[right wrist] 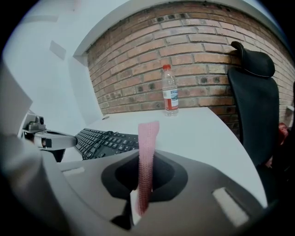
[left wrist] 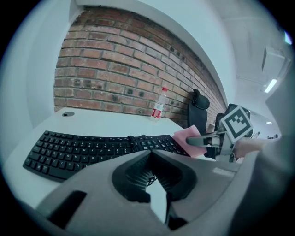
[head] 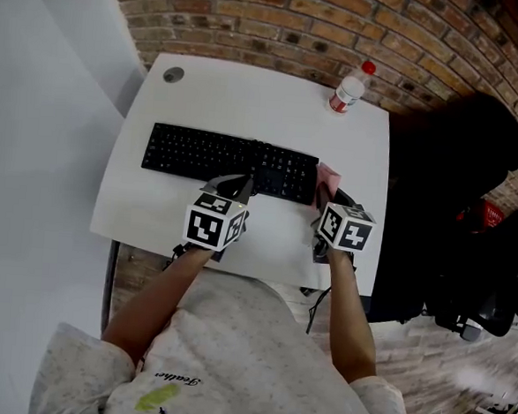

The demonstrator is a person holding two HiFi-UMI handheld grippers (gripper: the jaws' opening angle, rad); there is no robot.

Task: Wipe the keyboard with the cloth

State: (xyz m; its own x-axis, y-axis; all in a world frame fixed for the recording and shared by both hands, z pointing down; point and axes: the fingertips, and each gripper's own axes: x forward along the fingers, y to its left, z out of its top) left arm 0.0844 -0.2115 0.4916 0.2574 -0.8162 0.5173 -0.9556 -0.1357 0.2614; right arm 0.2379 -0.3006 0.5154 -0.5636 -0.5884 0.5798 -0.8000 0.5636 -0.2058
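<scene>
Standing beyond keyboard (head: 227, 160) and gripped cloth (head: 328, 176): bottle (head: 349, 88) by wall (head: 299, 19), chair (head: 456, 171) beside table (head: 249, 95).

The person wears a pale, dark-flecked T-shirt (head: 232, 341) with short sleeves. Toward six o'clock in the head view it carries a line of dark script above a yellow-green mark. The left gripper (head: 240, 188) and right gripper (head: 323, 200) have smooth grey moulded shells, each topped by a white cube printed with black square markers. Their jaws are lined with dark ribbed pads. A pale rectangular inset lies at four o'clock of the right gripper's jaw recess.
</scene>
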